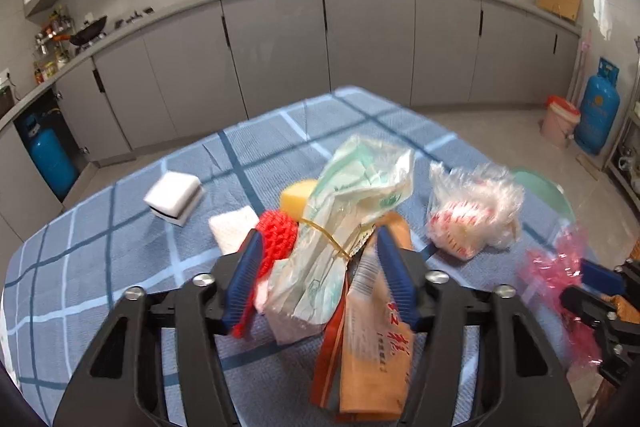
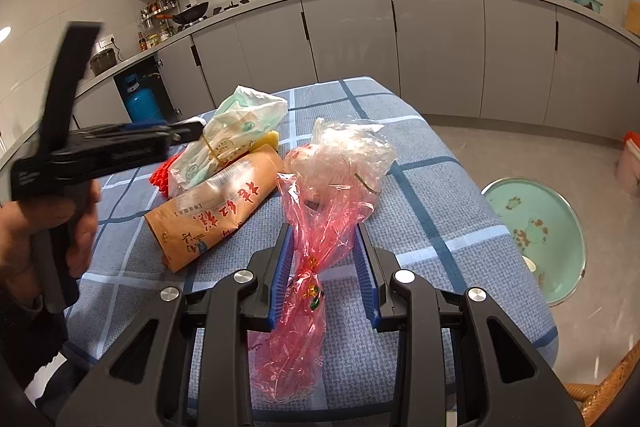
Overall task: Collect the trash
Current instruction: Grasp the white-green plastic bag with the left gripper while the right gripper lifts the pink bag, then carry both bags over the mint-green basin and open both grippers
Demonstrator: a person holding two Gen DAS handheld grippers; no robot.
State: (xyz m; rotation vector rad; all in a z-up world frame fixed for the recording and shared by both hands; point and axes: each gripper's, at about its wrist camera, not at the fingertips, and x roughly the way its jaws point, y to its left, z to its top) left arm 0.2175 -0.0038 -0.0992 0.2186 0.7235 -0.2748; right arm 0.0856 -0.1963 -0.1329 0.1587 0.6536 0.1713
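Red knitted scrubber (image 1: 276, 235) half hidden behind a blue pad and the white-green bag (image 1: 352, 203), yellow sponge (image 1: 298, 197) mostly covered, pink cellophane (image 1: 556, 267) blurred, right hand-held gripper (image 1: 600, 291) cut off by the frame edge, bottles by the stove too small to identify

Your left gripper (image 1: 318, 247) points forward, jaws parted wide, blue fingers (image 1: 248, 267) angled apart. Your left hand (image 2: 48, 227) grips its black handle from below (seen at the left in the right wrist view). Your right gripper (image 2: 325, 251) sits level, near and to the right, jaws likewise spread.
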